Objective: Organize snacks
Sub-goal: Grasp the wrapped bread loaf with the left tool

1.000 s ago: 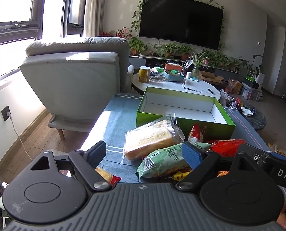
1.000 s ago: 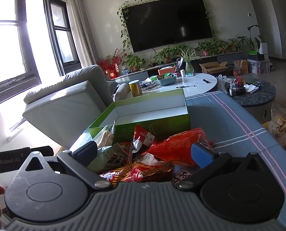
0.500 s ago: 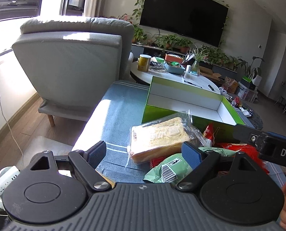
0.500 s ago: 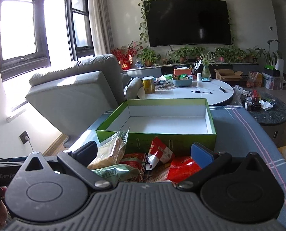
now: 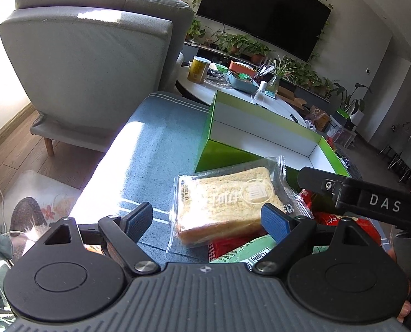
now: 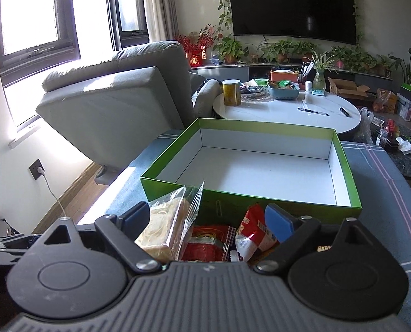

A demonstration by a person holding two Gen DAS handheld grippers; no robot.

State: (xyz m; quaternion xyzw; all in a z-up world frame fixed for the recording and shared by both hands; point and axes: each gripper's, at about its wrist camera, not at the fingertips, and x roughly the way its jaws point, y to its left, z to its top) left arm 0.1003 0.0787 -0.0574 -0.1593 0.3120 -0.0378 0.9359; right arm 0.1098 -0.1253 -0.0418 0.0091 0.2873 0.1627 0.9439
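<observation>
A pile of snack packs lies on the blue cloth in front of an empty green box (image 6: 344, 166) with a white inside (image 5: 219, 110). A clear-wrapped slice of bread (image 5: 227, 202) tops the pile's left side; the bread (image 6: 164, 229) shows edge-on in the right wrist view. My left gripper (image 5: 208, 221) is open just short of the bread, touching nothing. My right gripper (image 6: 211, 221) is open above the bread, a red pack (image 6: 208, 243) and a red-and-white pack (image 6: 254, 235). The right gripper's black body (image 5: 371, 202) crosses the left view. A green pack (image 5: 241, 251) lies below.
A grey armchair (image 6: 117, 96) stands beyond the cloth's left edge. A white round table (image 6: 288, 110) with a yellow can (image 6: 231, 92) and a blue basket sits behind the box. The cloth (image 5: 150, 144) left of the box is bare. A cord and socket are on the left wall.
Both grippers have swung leftwards and come closer to the pile. The bread now fills the space ahead of the left gripper, and the box has slid right in both views.
</observation>
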